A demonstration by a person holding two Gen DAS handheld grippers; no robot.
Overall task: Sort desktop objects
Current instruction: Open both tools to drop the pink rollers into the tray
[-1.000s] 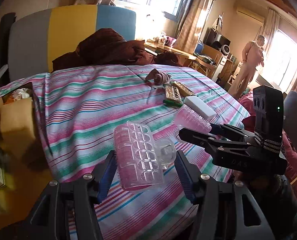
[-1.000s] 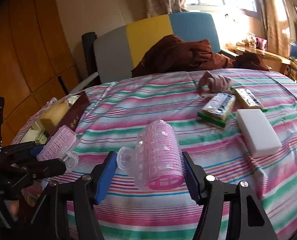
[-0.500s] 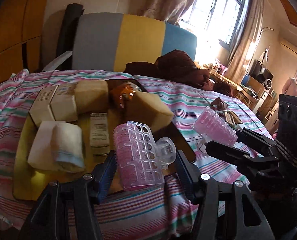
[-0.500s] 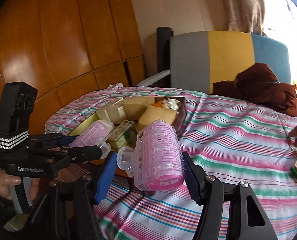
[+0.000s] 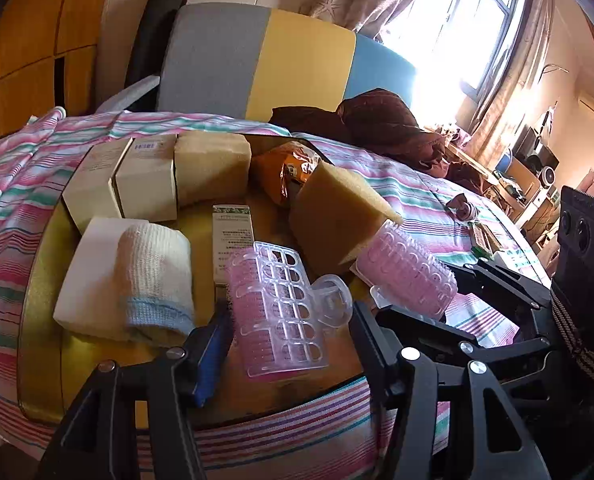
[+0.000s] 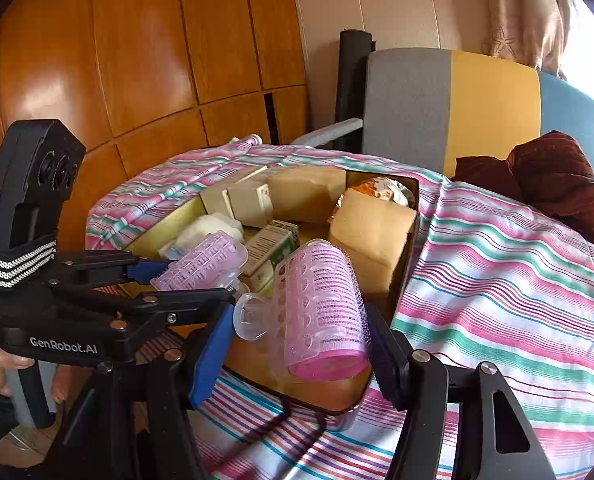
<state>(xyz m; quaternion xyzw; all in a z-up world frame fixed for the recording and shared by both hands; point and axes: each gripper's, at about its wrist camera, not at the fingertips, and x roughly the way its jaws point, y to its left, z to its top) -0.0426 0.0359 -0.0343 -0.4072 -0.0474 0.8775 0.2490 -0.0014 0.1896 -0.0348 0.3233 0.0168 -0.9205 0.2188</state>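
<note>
Over gold tray [image 5: 37, 280]: bristly pink rollers [image 5: 273, 312].

Two translucent pink plastic hair rollers [image 5: 275, 308] [image 6: 321, 312] have clear clip covers. The black grippers' finger pads [image 6: 211, 356] are blue. The shallow cardboard tray [image 5: 37, 280] is gold-yellow inside, holding tan sponge blocks [image 5: 337, 220], cream cartons [image 5: 145, 180], an orange foil packet [image 5: 285, 168] and a white gauze roll edged in pale blue [image 5: 153, 280]. The bedcover [image 6: 497, 280] is striped pink, green, white and blue.
</note>
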